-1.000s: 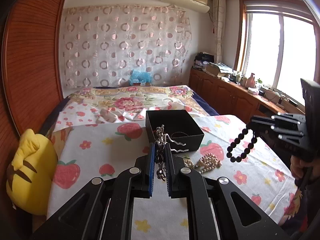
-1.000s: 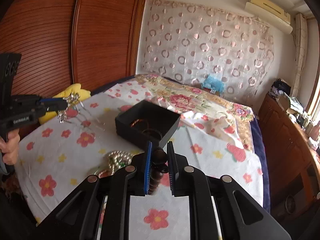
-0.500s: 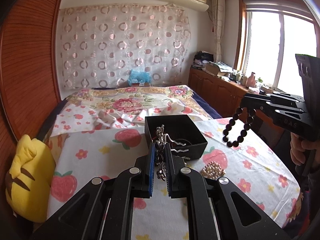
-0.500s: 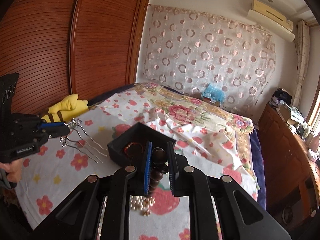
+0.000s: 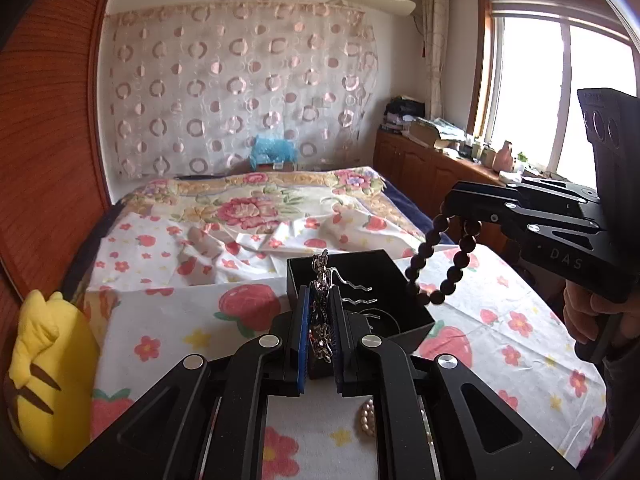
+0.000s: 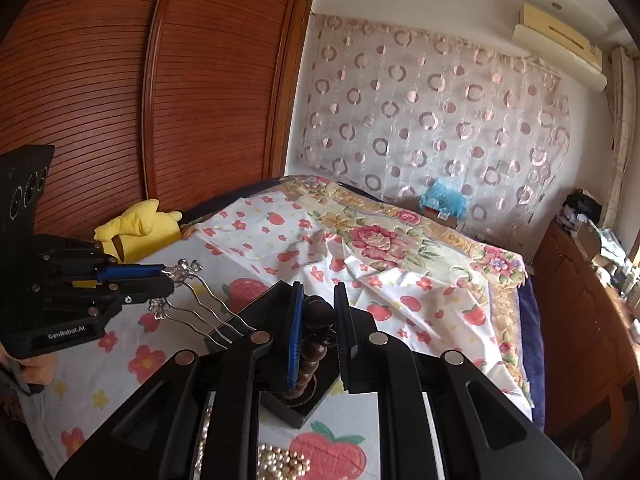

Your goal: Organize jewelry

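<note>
My left gripper (image 5: pixel 321 330) is shut on a silver hairpin (image 5: pixel 322 304) with wavy prongs that reach over the open black box (image 5: pixel 412 312) on the bed. It also shows in the right wrist view (image 6: pixel 168 280), with the hairpin (image 6: pixel 200 300). My right gripper (image 6: pixel 320 332) is shut on a dark bead bracelet (image 6: pixel 314 344), which hangs over the box (image 6: pixel 292 408). In the left wrist view the right gripper (image 5: pixel 452 210) holds the bracelet (image 5: pixel 432 264) above the box's right edge. A pearl string (image 5: pixel 368 416) lies on the sheet in front of the box.
A yellow plush toy (image 5: pixel 44 372) lies at the bed's left edge by the wooden wardrobe (image 6: pixel 120 100). A wooden cabinet (image 5: pixel 432 172) with clutter runs under the window on the right. The pearls also show in the right wrist view (image 6: pixel 280 462).
Both grippers have moved closer to the black box. The bracelet has swung from right of the box to above it. The hairpin prongs now reach over the box.
</note>
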### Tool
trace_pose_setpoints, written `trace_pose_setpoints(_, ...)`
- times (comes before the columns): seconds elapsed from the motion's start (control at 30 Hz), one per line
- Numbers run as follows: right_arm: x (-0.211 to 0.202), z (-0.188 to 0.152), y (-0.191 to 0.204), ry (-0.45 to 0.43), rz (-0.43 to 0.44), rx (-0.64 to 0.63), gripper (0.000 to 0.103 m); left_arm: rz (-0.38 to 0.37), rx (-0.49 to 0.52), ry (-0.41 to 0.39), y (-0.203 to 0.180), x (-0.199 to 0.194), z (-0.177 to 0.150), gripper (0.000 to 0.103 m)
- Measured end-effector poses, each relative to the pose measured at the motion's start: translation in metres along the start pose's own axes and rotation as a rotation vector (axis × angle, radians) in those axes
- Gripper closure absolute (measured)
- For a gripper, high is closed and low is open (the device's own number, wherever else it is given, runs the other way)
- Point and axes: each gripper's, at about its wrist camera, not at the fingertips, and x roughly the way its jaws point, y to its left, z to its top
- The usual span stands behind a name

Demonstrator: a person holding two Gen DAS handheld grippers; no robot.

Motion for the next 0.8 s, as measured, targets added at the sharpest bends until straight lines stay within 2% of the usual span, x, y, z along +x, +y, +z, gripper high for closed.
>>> trace_pose_setpoints(0.37, 0.068, -0.020, -0.013, 0.098, 0.045, 0.059, 0.085, -0.012, 0.009, 0.051, 0.012, 0.046, 0.012, 0.095)
trace_pose_setpoints(0.5, 0.075, -0.027, -0.021, 0.095, 0.041, 0.092, 0.072, -0.020, 0.013, 0.077, 0.011, 0.062, 0.013, 0.095)
trace_pose_setpoints(0.8, 0.075, -0.049, -0.039, 0.112, 0.007, 0.118, 0.071, -0.053, 0.027, 0.109, 0.001, 0.084, 0.015, 0.095)
